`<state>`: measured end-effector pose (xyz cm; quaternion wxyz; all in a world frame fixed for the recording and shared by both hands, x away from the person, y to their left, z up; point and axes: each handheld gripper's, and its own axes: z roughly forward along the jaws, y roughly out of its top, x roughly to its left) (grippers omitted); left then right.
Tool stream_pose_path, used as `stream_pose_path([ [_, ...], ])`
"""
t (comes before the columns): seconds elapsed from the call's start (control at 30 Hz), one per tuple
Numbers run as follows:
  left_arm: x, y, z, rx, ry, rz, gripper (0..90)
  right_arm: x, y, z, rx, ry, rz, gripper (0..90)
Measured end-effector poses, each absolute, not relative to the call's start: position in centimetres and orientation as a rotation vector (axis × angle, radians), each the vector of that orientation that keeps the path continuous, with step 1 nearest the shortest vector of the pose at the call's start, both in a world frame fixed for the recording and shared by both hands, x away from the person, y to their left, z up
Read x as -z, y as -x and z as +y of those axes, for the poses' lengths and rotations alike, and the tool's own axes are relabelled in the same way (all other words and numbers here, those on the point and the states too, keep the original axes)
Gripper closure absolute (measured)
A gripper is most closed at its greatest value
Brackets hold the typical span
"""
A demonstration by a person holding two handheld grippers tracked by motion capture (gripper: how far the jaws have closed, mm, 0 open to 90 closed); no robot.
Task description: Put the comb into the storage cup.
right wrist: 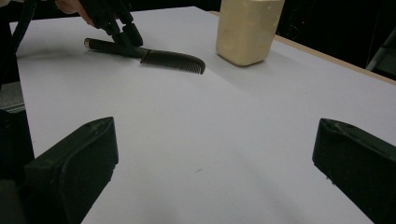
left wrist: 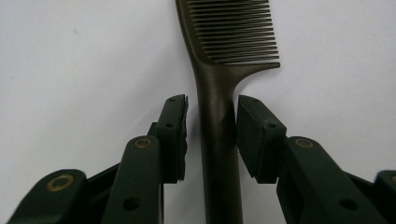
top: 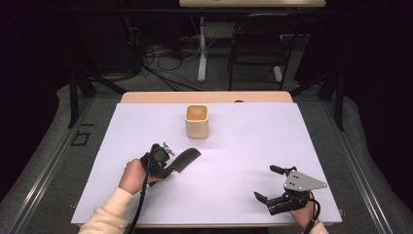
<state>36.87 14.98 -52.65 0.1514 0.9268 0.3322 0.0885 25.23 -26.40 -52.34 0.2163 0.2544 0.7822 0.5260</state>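
A dark brown comb [top: 185, 158] lies flat on the white table cover, left of centre, teeth end pointing toward the far right. My left gripper [top: 169, 169] stands over its handle [left wrist: 219, 116], one jaw on each side. In the left gripper view the right pad sits at the handle's edge while a narrow gap shows at the left pad [left wrist: 180, 135], so the comb rests on the table, not clamped. My right gripper [top: 265, 182] stays near the front right edge, open wide with nothing between its pads [right wrist: 84, 154].
A beige square cup [top: 197, 122] stands upright at the far middle of the table, beyond the comb [right wrist: 173, 59]. The white cover [top: 243, 146] ends at a wooden strip along the far edge. A dark chair and cables lie beyond the table.
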Motion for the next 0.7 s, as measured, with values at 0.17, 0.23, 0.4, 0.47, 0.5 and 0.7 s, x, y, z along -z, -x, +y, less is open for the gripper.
stream_pose_path([
  [0.17, 52.85, -37.36, 14.74, -0.214, -2.681, 0.957, 66.6, 52.34, -25.21, -26.41, -1.46, -0.709, 2.168, 0.0],
  [0.23, 52.93, -37.45, 14.63, -0.209, -2.678, 0.965, 67.0, 52.34, -25.23, -26.43, -1.458, -0.704, 2.167, 0.0],
  [0.4, 52.91, -37.64, 14.57, -0.185, -2.684, 0.97, 68.7, 52.35, -25.23, -26.43, -1.457, -0.705, 2.169, 0.0],
  [0.47, 52.95, -37.63, 14.57, -0.179, -2.676, 0.98, 69.8, 52.35, -25.27, -26.44, -1.452, -0.703, 2.17, 0.0],
  [0.5, 52.95, -37.66, 14.63, -0.175, -2.675, 0.983, 69.9, 52.35, -25.27, -26.43, -1.451, -0.704, 2.17, 0.0],
  [0.7, 52.93, -37.69, 14.84, -0.163, -2.662, 0.985, 71.7, 52.34, -25.24, -26.43, -1.453, -0.705, 2.169, 0.0],
])
